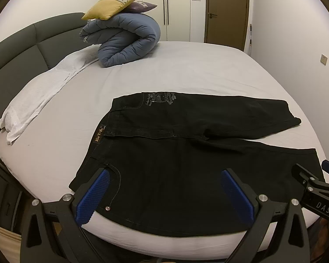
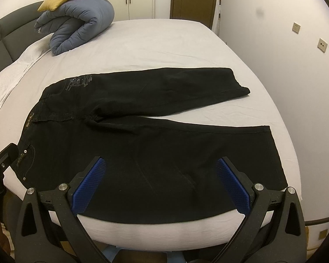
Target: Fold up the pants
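Both spread wide and empty: left claw over the pants near the waistband, right claw toward the hems. Long axis crosswise on bed.

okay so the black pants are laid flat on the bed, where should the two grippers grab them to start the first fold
A judgement: take the near leg of the black pants along its outer edge at the bed's front. The left gripper suits the waistband corner by the pocket, the right gripper the near hem. Come in low from the near side; that edge lies flat, free and closest, and both grippers are open.
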Tool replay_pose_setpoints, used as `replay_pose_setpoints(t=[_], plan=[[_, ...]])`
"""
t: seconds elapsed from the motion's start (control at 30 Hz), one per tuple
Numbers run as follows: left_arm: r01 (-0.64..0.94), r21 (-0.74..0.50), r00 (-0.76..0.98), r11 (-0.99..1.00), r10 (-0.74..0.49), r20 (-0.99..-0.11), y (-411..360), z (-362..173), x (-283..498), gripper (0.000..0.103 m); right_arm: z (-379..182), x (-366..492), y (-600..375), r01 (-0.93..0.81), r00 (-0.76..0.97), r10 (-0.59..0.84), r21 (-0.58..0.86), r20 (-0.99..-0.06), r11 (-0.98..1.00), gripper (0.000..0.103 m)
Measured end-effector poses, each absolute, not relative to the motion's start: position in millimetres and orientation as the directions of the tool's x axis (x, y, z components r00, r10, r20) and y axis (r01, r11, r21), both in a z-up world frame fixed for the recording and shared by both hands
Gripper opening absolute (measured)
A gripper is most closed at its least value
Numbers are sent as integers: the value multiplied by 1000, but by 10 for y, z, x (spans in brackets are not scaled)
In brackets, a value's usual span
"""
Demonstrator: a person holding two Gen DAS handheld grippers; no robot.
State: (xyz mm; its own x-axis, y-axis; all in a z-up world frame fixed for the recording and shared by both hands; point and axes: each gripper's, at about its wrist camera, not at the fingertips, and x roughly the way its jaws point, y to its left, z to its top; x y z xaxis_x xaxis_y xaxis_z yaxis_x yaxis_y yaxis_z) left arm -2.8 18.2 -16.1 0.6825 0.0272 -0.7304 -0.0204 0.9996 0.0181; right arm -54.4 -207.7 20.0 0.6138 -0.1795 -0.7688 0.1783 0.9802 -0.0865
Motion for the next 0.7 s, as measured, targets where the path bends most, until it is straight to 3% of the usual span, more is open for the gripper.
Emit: replay_pose_setpoints(t=[0.7], plan=[[-32, 14, 677, 999, 32, -736, 188, -175, -24, 103, 159, -505, -2064, 172, 609, -173, -85, -774, 981, 103]])
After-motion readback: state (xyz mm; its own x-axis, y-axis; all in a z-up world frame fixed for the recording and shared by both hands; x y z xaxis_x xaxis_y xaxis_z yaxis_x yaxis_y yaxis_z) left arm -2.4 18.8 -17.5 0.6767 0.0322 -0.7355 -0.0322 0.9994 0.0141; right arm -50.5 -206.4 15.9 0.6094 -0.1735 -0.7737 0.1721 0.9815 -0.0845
